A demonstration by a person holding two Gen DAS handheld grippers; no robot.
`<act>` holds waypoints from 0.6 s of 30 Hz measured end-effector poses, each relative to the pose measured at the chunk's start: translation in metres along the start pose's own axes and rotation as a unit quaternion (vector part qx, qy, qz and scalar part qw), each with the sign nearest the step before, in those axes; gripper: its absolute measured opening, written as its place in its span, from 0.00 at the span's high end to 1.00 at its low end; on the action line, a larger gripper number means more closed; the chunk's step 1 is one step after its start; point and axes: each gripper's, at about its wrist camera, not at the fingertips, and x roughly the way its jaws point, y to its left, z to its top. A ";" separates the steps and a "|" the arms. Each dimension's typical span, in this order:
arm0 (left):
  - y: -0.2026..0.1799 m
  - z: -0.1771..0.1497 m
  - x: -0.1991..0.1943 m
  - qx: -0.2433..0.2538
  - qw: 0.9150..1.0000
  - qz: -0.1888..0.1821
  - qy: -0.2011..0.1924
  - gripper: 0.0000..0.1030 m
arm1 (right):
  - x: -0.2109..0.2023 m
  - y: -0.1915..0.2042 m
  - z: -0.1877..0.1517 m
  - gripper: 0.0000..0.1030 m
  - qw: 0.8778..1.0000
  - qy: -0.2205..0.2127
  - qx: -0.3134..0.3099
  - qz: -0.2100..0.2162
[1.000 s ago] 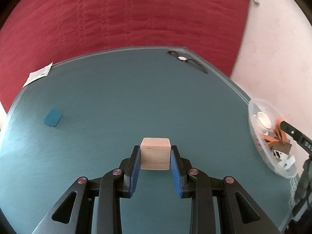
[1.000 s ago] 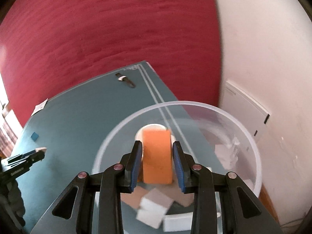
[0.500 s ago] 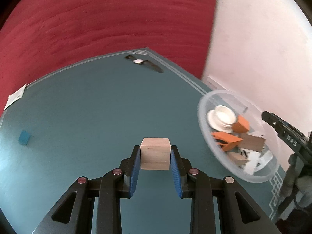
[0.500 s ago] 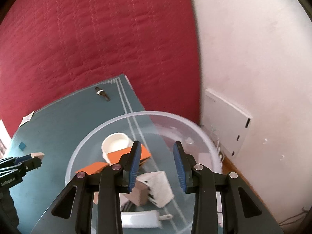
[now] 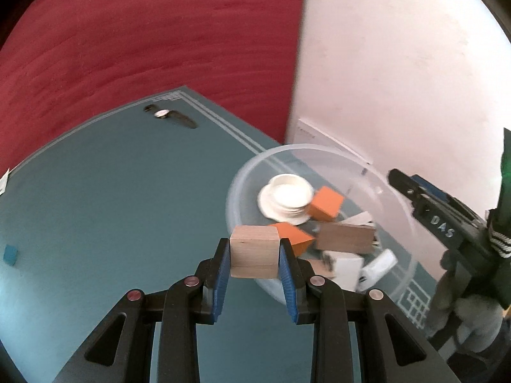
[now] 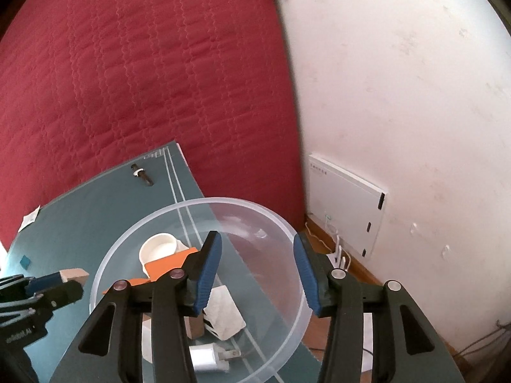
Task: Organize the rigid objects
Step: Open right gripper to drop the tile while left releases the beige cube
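Observation:
My left gripper [image 5: 254, 257] is shut on a pale wooden cube [image 5: 254, 250] and holds it at the near left rim of a clear plastic bowl [image 5: 412, 268]. The bowl holds a white dish [image 5: 286, 198], orange blocks [image 5: 325, 203], a brown wooden block [image 5: 346, 237] and white plugs. My right gripper [image 6: 257, 273] is open and empty above the right side of the same bowl [image 6: 287, 328]. The left gripper with its cube [image 6: 75, 276] shows at the left of the right wrist view.
The bowl stands at the right corner of a teal table [image 5: 111, 191]. A wristwatch [image 5: 169, 115] lies at the far edge. A small blue block [image 5: 10, 254] lies at the left. A red quilt [image 5: 143, 38] and a white wall [image 5: 399, 63] stand behind.
My right gripper let go of the orange block into the bowl, opened wider and drew back to the right. My left gripper carried the wooden cube rightward to the bowl's rim.

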 end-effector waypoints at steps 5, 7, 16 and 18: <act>-0.020 0.004 0.003 0.013 1.000 -0.020 -0.002 0.69 | 0.005 0.000 0.001 0.47 1.000 0.001 0.007 0.000; -0.027 0.005 0.005 0.019 1.000 -0.025 -0.003 0.69 | 0.006 0.001 0.000 0.45 1.000 0.001 0.011 0.000; -0.010 0.002 0.014 -0.006 1.000 0.001 -0.006 0.38 | 0.003 -0.001 -0.003 0.45 1.000 0.000 0.016 0.005; 0.001 0.001 0.015 -0.017 1.000 0.012 -0.003 0.34 | 0.002 -0.003 -0.003 0.45 1.000 0.000 0.016 0.006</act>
